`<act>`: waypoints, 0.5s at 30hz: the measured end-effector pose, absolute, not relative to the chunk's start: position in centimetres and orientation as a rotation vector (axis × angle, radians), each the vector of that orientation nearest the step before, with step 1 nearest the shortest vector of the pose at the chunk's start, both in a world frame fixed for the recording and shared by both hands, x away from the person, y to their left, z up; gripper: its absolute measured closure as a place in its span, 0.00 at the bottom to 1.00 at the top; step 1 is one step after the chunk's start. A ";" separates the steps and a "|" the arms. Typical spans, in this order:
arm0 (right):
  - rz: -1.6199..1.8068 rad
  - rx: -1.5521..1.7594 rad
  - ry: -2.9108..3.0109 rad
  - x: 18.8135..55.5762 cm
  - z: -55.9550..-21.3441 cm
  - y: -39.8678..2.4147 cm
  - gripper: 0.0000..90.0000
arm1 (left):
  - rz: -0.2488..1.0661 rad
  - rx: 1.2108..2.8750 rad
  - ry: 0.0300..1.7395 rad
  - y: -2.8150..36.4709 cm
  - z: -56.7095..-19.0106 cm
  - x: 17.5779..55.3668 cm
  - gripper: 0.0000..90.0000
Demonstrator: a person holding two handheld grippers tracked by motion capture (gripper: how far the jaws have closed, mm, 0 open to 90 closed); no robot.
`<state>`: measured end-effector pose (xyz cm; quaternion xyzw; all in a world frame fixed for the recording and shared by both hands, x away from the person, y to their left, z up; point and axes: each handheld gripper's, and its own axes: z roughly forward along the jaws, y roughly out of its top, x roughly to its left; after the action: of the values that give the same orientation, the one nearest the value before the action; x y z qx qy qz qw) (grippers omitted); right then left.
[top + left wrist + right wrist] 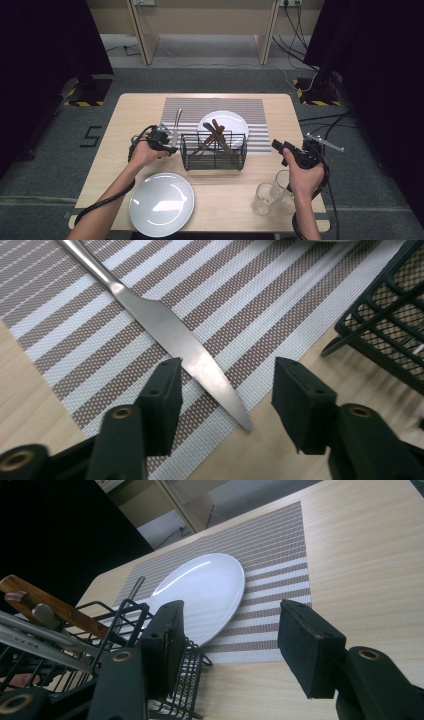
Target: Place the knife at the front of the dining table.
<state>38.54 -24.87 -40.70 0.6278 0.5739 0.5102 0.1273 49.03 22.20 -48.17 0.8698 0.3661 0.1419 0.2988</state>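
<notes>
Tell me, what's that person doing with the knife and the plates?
A person is setting a table with a gripper in each hand. The left gripper hangs open over a table knife that lies on the striped placemat, beside the white plate. The pads are not touching the knife. The right gripper waits open near the black wire basket, which has more cutlery in it. Another plate and two glasses sit at the near edge.

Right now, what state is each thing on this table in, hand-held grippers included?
Table knife: lying flat on the striped placemat, not held.
Left hand-held gripper: open, jaws astride the knife blade, not pressing it.
Right hand-held gripper: open, empty.
Wire basket: upright, cutlery leaning inside.
Far plate: empty, on the placemat.
Near plate: empty.
Two glasses: upright, empty.
</notes>
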 end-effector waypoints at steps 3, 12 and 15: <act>1.483 1.820 1.672 38.5 -40.6 -24.8 0.49 | 0.374 2.278 0.975 22.6 -47.7 48.5 0.42; 1.485 1.794 1.668 38.3 -39.9 -24.7 0.49 | 0.404 2.245 0.968 23.5 -46.8 46.6 0.35; 1.481 1.782 1.676 38.2 -39.8 -24.6 0.49 | 0.416 2.235 0.957 23.9 -46.6 45.9 0.35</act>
<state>38.22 -24.56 -39.80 0.6169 0.5802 0.5129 0.1404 45.86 23.88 -46.56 0.8549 0.3662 0.1590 0.3312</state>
